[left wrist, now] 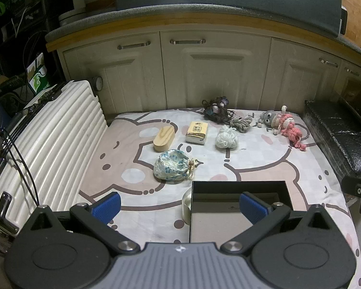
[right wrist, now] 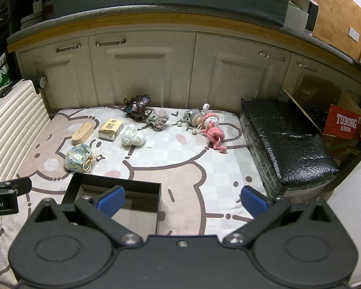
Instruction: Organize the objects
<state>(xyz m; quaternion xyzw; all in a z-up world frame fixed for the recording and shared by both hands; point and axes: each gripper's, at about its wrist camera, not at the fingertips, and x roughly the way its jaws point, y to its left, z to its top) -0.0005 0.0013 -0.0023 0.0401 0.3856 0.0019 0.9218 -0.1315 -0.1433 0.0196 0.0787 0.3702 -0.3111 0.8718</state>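
Observation:
An open black box [left wrist: 239, 185] [right wrist: 113, 183] sits at the near edge of a cartoon-print cloth. Beyond it lie a blue-white brocade pouch [left wrist: 172, 165] [right wrist: 78, 160], a wooden block [left wrist: 164, 138] [right wrist: 82, 133], a small gold-and-white box [left wrist: 197, 132] [right wrist: 110, 129], a white knotted cord [left wrist: 226, 137] [right wrist: 132, 137], a dark yarn bundle [left wrist: 216, 108] [right wrist: 137, 107], a grey cord [left wrist: 240, 123] [right wrist: 156, 121], a grey crochet toy [left wrist: 268, 118] [right wrist: 191, 116] and a pink crochet doll [left wrist: 291, 128] [right wrist: 211, 130]. My left gripper [left wrist: 180, 207] is open and empty over the box. My right gripper [right wrist: 183, 202] is open and empty.
A white ribbed suitcase [left wrist: 48, 144] [right wrist: 14, 118] lies along the left. A black wrapped block [left wrist: 339, 134] [right wrist: 286, 142] lies on the right. Cream cabinets [left wrist: 214, 72] stand behind. A white roll [left wrist: 186, 204] lies left of the box. A red Tuborg carton [right wrist: 344, 122] is far right.

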